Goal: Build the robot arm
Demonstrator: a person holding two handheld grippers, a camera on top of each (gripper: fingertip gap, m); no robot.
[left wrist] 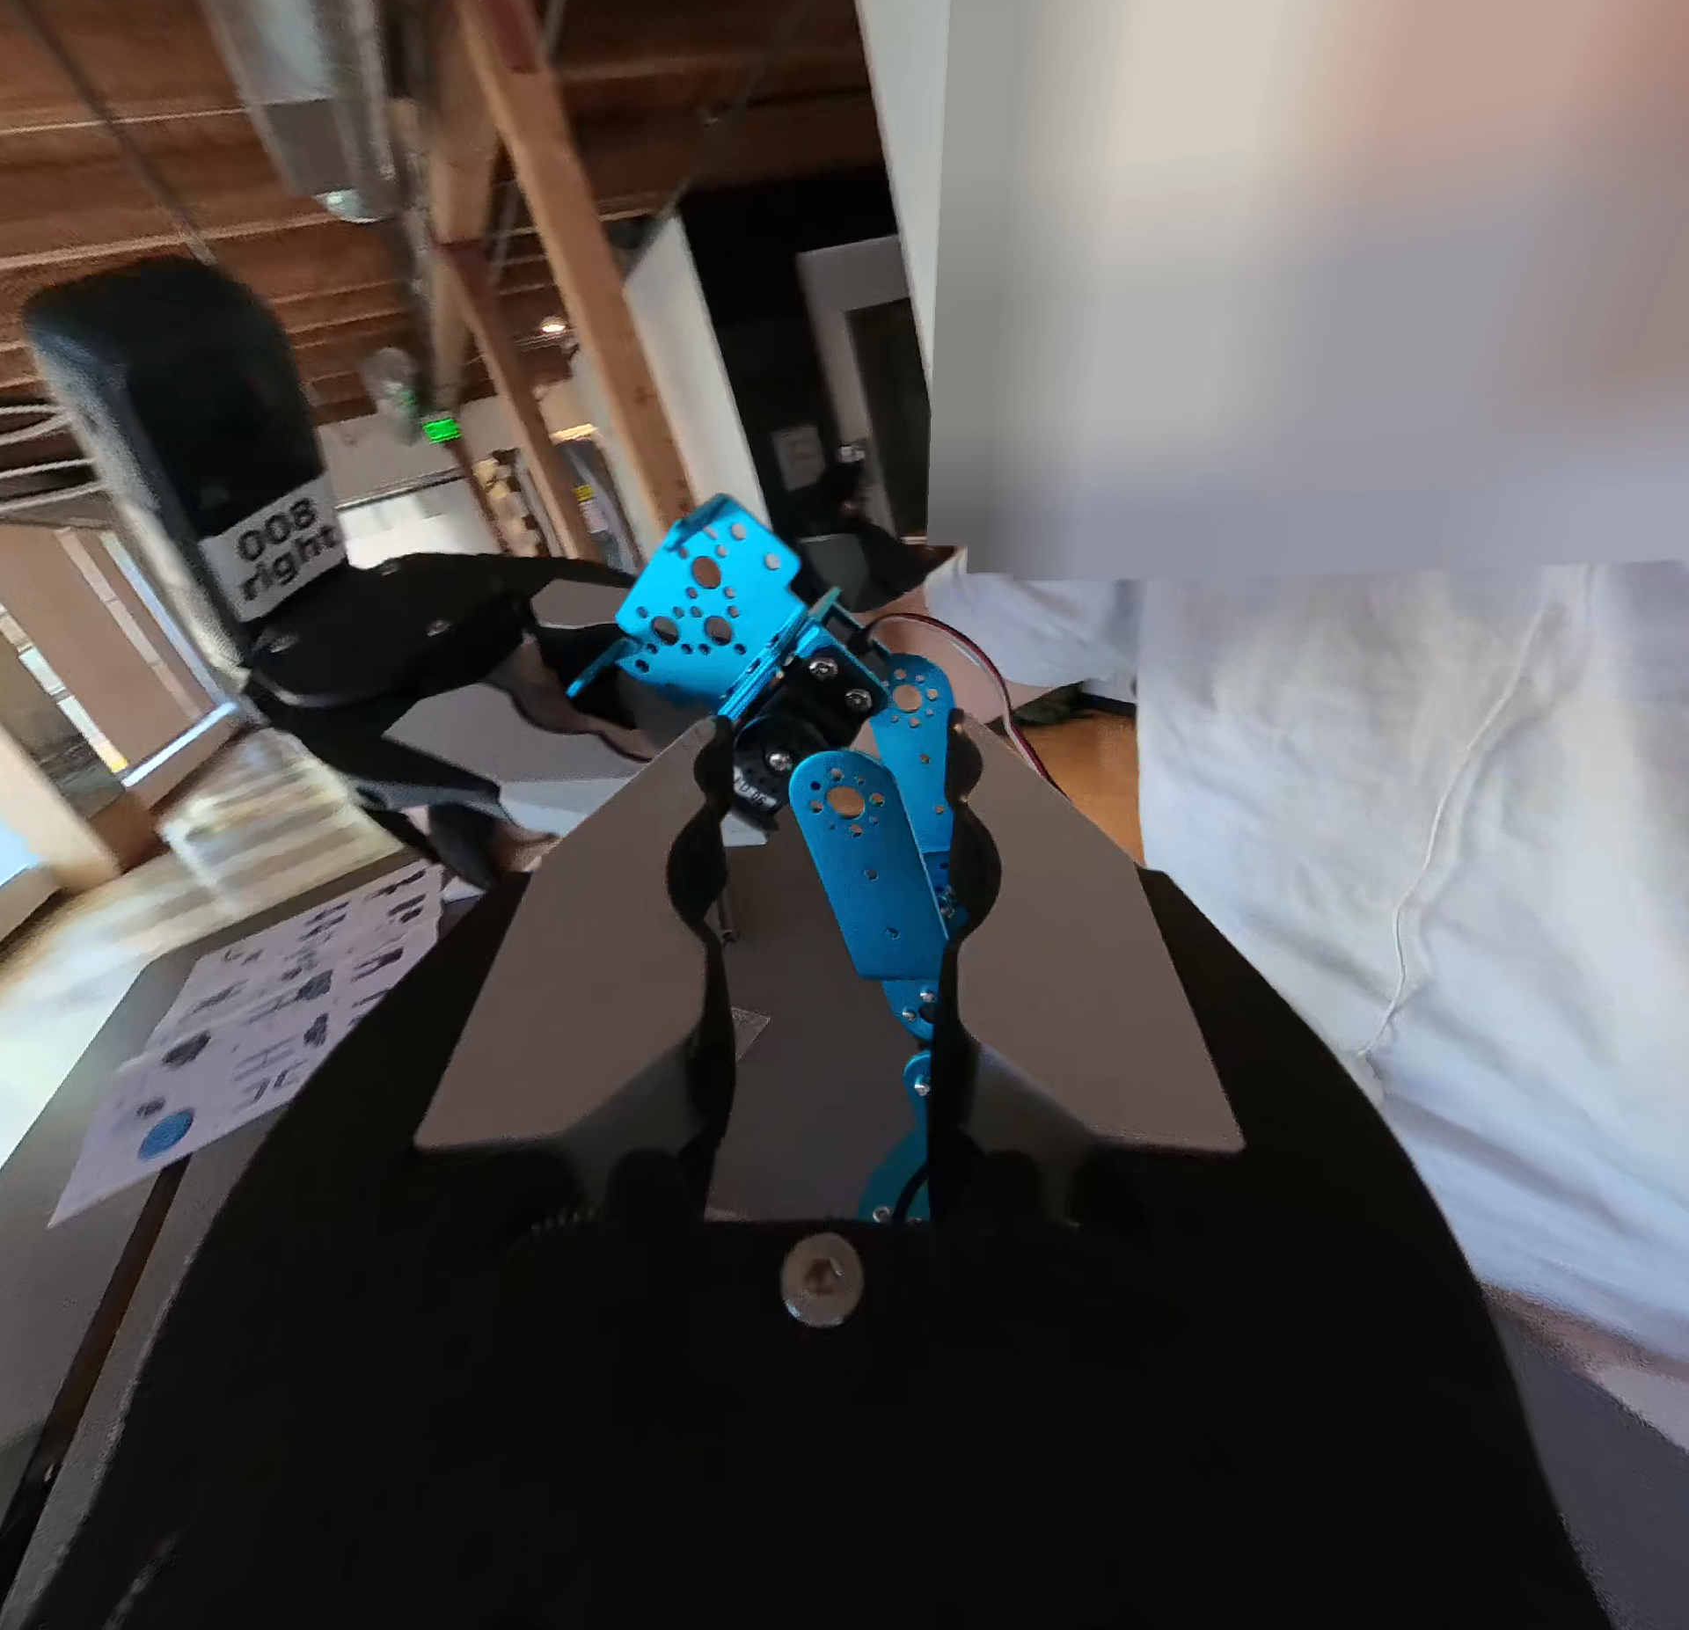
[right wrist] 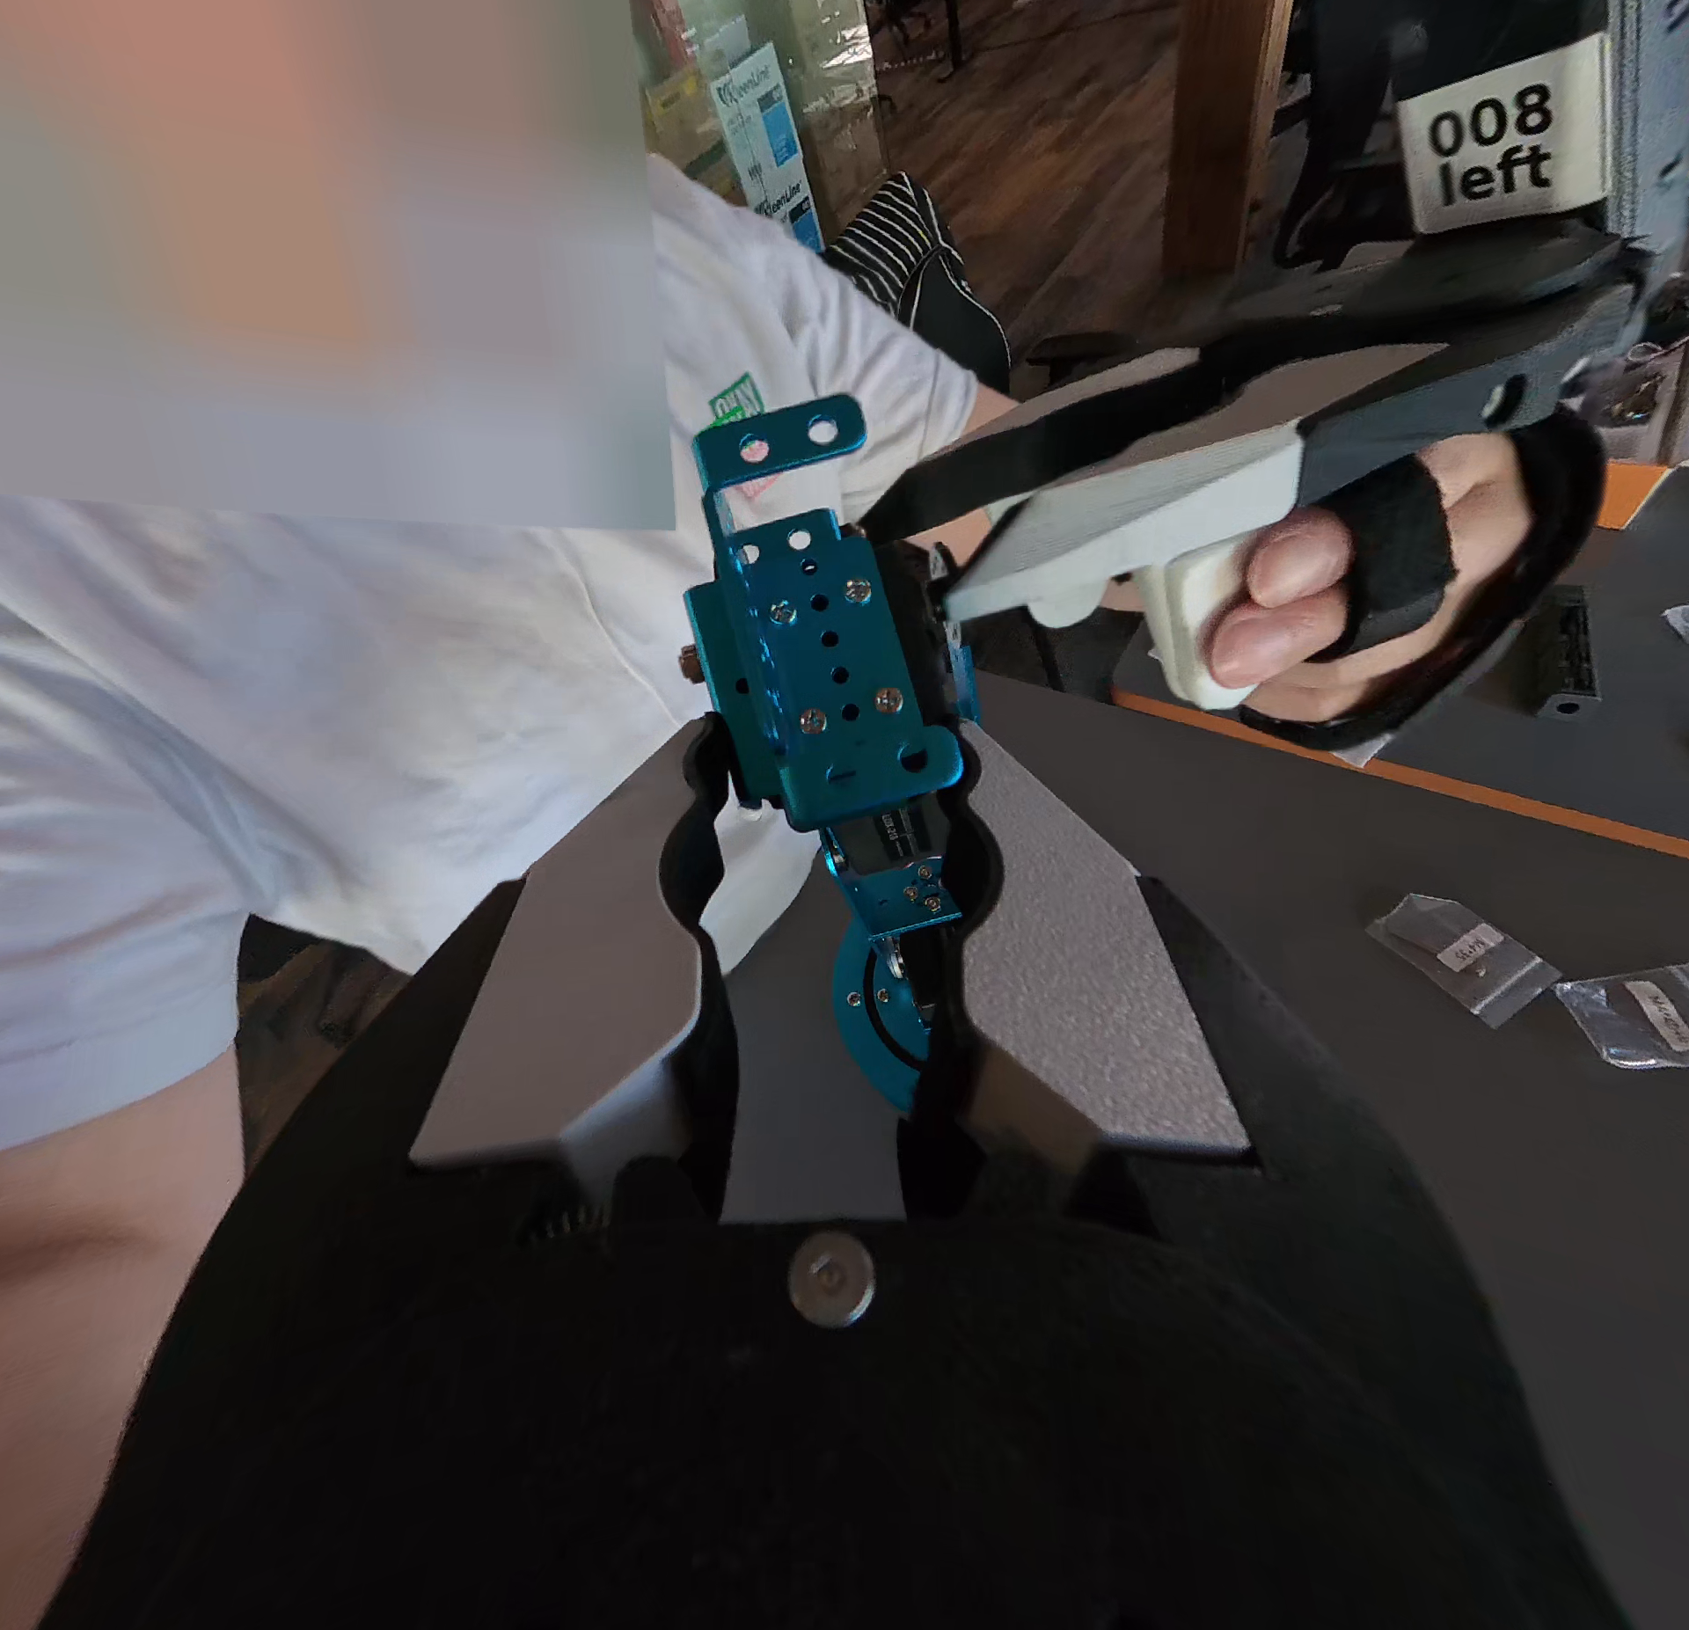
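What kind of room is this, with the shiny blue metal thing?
Probably a workshop or lab in an office. There is a blue perforated metal bracket assembly, small clear plastic parts bags on a dark grey table, and bare wooden ceiling beams.

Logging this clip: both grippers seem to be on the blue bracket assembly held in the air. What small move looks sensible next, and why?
Probably lower it to the dark table before either lets go. The blue bracket assembly hangs above the table between both grippers: the left gripper grips its arm links, the right gripper its perforated plate. A servo joint between the grips could fold if one releases.
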